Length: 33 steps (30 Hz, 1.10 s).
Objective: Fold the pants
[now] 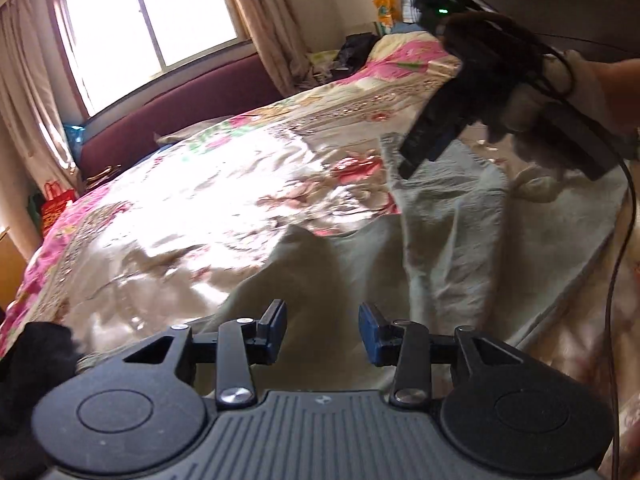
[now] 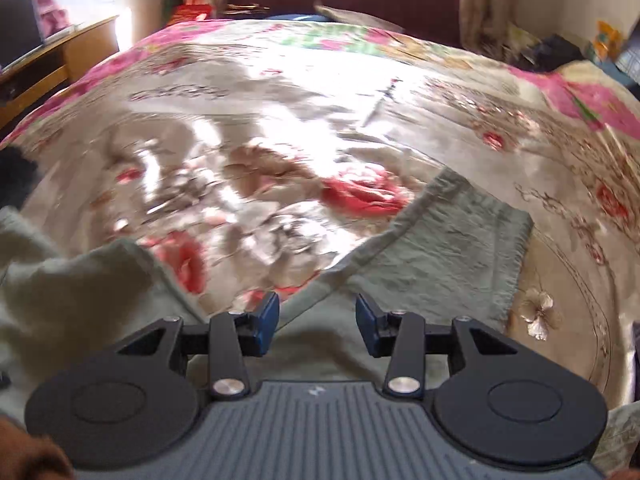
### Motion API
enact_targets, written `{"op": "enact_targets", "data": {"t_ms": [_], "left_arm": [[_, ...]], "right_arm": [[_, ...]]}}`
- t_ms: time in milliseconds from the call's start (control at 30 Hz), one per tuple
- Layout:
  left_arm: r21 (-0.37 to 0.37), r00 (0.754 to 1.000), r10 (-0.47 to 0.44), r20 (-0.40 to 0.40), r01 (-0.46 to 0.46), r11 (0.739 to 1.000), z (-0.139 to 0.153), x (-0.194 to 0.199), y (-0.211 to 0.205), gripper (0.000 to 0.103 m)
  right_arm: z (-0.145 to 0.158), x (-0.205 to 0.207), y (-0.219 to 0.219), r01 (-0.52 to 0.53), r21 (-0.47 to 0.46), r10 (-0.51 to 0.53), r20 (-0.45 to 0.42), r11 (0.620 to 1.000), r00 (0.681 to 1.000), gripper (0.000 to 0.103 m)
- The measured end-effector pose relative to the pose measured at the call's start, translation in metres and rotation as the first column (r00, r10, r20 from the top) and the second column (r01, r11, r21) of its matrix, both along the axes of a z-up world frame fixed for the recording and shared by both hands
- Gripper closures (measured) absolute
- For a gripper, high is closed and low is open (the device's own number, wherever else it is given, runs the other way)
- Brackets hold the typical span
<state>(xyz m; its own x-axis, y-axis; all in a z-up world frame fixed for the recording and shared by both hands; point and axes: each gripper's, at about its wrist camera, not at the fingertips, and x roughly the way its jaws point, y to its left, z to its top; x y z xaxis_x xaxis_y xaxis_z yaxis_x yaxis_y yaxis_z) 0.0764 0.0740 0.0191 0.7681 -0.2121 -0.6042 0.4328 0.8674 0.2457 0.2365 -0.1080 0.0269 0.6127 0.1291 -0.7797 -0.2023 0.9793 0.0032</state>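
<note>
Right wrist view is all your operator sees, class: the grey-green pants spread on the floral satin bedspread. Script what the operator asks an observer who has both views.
Operator: Can you see my right gripper from outside?
Observer: Yes. In the left wrist view the right gripper hangs above the grey-green pants, pointing down, nothing between its pads.
Operator: Who holds it?
Observer: A hand with a dark cable trailing down from it.
Operator: And the left gripper?
Observer: The left gripper is open over a raised fold of the pants, holding nothing.
Operator: Where does the glare on the floral satin bedspread come from?
Observer: A bright window with beige curtains, beyond the maroon headboard.
</note>
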Motion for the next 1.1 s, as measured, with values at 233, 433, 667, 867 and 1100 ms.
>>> {"op": "enact_targets", "data": {"t_ms": [233, 433, 667, 867, 1100], "left_arm": [[-0.025, 0.994, -0.041, -0.101, 0.039, 0.999, -0.034, 0.04, -0.056, 0.048], [0.006, 0.996, -0.032, -0.087, 0.033, 0.999, -0.046, 0.044, -0.075, 0.048], [-0.013, 0.995, -0.009, -0.1, 0.007, 1.0, -0.04, 0.039, -0.075, 0.07], [0.006, 0.999, -0.023, -0.05, 0.023, 1.0, -0.02, 0.027, -0.084, 0.074], [0.045, 0.993, -0.12, 0.017, 0.119, 0.992, -0.003, -0.004, -0.109, 0.074]], "right_arm": [[-0.023, 0.088, -0.031, 0.21, 0.044, -0.208, -0.046, 0.977, 0.977, 0.059], [-0.055, 0.129, -0.026, 0.312, -0.045, -0.314, -0.046, 0.949, 0.948, 0.058], [-0.033, 0.113, -0.076, 0.367, 0.102, -0.359, -0.088, 0.925, 0.929, 0.101], [0.036, 0.039, -0.143, 0.352, 0.326, -0.37, -0.009, 0.877, 0.929, 0.101], [0.082, -0.081, -0.22, 0.385, 0.495, -0.474, 0.061, 0.778, 0.878, 0.101]]}}
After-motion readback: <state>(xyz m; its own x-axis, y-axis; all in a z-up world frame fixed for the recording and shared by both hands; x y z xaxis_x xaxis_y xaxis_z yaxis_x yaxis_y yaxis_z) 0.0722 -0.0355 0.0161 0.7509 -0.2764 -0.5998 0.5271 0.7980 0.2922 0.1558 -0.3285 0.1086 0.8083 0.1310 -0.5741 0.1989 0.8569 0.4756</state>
